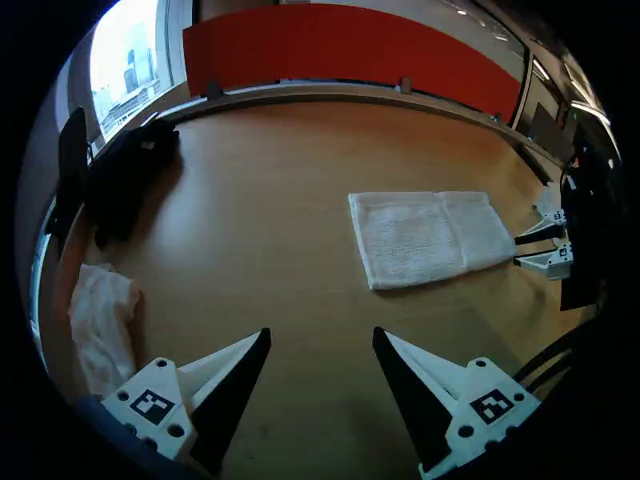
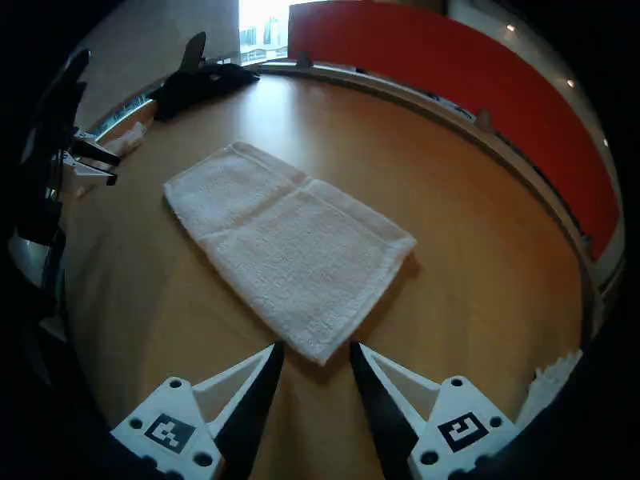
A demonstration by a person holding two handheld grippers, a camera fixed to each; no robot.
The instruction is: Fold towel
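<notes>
- Left gripper [image 1: 320, 330]: seen at 6 o'clock of the left gripper view. Jaws are spread wide, nothing is held, and bare tabletop is seen in the gap.
- Right gripper [image 2: 316, 346]: seen at 6 o'clock of the right gripper view. Jaws are set narrower but apart. The near corner of the towel [image 2: 280, 240] lies right at the gap between the tips. No clamp is seen; contact cannot be told.
- Grippers counted: two. Right gripper [image 1: 517, 249] is also picked up at 3 o'clock of the left gripper view, tips just beside the towel's short edge. Left gripper [image 2: 117, 172] is picked up at 9 o'clock of the right gripper view, well apart from the towel.
- Towels counted: one. It is white, folded and laid flat, with a fold line visible across it. It is placed toward 3 o'clock in the left gripper view, and centred in the right gripper view, running 10 to 6 o'clock.
- Other items counted: one black bag [image 1: 128, 176] at 10 o'clock and one crumpled white cloth [image 1: 100, 320] at 8 o'clock, both at the table edge.
- Surface: one wooden table [image 1: 264, 216], light brown and smooth.
- Room: one red partition [image 1: 344, 48] is mounted along the far edge at 12 o'clock, a bright window [image 1: 124, 68] is seen at 11 o'clock, and ceiling lights [image 1: 544, 68] at 2 o'clock.
</notes>
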